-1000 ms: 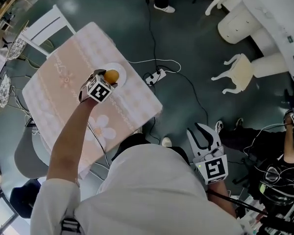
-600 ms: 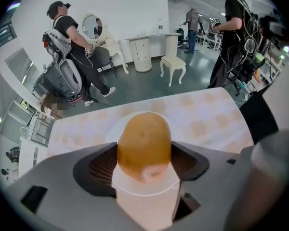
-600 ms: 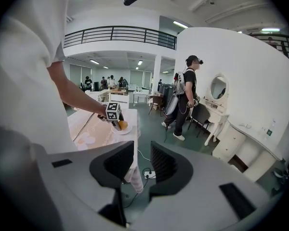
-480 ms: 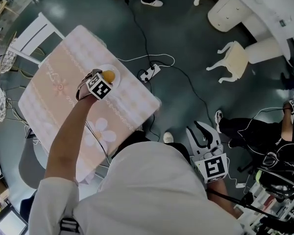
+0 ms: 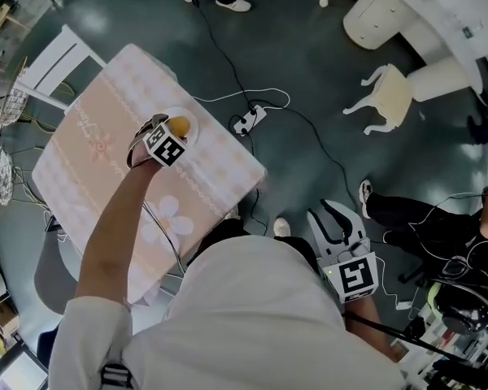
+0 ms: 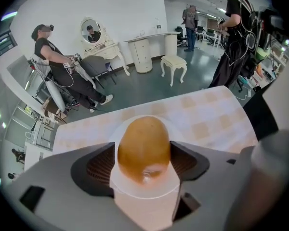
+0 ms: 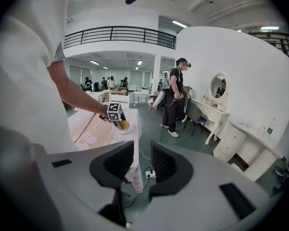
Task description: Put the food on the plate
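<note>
As the left tongs [image 5: 176, 128] have sunk toward the counter [image 5: 89, 153] over the last second, the potato [image 6: 143, 148] has come down onto or just over the white plate [image 5: 193, 117]. Over the last half second the head view shows almost no further shift, so the descent looks finished. In the left gripper view the plate fills the space directly below the potato, with its rim showing round the potato on all sides. Whether the potato's underside already rests on the plate cannot be told from here.

The left tongs are clamped on the potato, with both ribbed pads against its sides and no gap showing on either side. The right tongs [image 7: 142, 160] have not moved. They hang low at the person's right side, well away from the counter, with their jaws a little apart and nothing between them but floor and a cable beyond.

For the task, the carrying seems done and only the letting go is left. The potato is rounded and stands on end in the grip, so it may tip or roll a little once freed. The plate has room round it for that.
</note>
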Motion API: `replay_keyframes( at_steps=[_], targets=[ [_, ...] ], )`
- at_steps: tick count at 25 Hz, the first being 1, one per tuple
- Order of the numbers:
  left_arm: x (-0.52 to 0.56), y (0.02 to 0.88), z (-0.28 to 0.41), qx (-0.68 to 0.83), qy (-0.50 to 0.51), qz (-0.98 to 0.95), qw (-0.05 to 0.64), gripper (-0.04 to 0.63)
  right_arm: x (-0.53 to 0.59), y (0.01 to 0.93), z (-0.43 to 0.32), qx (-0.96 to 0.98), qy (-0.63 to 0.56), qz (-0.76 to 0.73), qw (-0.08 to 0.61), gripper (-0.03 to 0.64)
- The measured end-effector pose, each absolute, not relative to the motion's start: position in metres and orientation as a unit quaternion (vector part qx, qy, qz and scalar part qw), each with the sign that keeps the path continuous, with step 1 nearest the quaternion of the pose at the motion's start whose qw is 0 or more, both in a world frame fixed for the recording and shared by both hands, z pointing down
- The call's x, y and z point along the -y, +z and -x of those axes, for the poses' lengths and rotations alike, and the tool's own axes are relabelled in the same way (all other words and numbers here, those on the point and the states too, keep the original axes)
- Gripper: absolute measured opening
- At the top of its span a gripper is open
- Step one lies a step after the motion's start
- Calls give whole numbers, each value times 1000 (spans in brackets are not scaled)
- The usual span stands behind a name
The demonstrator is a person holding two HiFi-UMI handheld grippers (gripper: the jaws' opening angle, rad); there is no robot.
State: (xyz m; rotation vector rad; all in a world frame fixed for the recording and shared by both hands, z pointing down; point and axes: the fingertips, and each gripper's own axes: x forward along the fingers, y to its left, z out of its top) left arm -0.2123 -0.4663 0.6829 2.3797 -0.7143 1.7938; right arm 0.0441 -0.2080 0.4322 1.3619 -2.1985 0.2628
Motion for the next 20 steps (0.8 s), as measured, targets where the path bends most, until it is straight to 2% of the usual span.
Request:
replay_keyframes(
  at_steps=[20],
  targets=[
    [455, 660, 199, 255, 582, -771, 27, 357, 195, 430, -74, 825, 98, -494, 257, 118]
  ],
)
